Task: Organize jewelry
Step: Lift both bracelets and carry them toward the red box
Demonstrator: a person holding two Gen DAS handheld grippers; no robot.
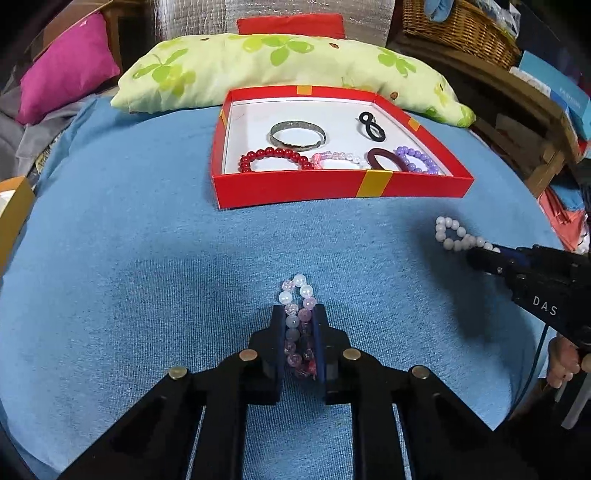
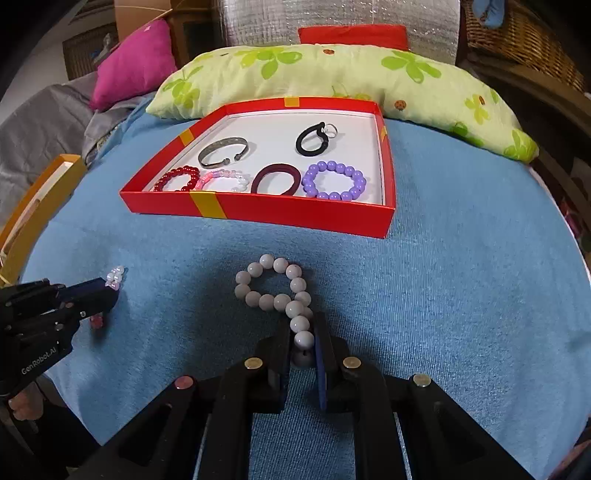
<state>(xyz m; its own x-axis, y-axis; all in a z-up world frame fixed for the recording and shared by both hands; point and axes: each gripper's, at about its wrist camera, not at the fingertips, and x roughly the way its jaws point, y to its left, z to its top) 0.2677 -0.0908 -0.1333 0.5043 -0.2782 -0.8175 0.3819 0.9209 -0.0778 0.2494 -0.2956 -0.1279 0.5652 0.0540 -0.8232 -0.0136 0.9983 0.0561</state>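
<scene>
My left gripper [image 1: 298,314] is shut on a pink and white beaded bracelet [image 1: 298,295] just above the blue cloth; it also shows in the right wrist view [image 2: 114,277]. My right gripper [image 2: 301,328] is shut on a pale white beaded bracelet [image 2: 273,284], twisted into a loop; it shows at the right of the left wrist view [image 1: 452,232]. The red box [image 1: 332,184] ahead holds a silver bangle [image 1: 297,134], a red bead bracelet [image 1: 275,157], a pink-white bracelet [image 1: 338,158], a maroon hair tie [image 1: 384,158], a purple bead bracelet [image 2: 334,180] and a black hair tie [image 2: 312,140].
A green-patterned pillow [image 1: 277,70] lies behind the box. A magenta cushion [image 1: 66,66] is at the far left. A yellow box [image 2: 40,206] sits at the left edge of the blue cloth [image 1: 129,240]. A wicker basket [image 1: 461,29] stands at the back right.
</scene>
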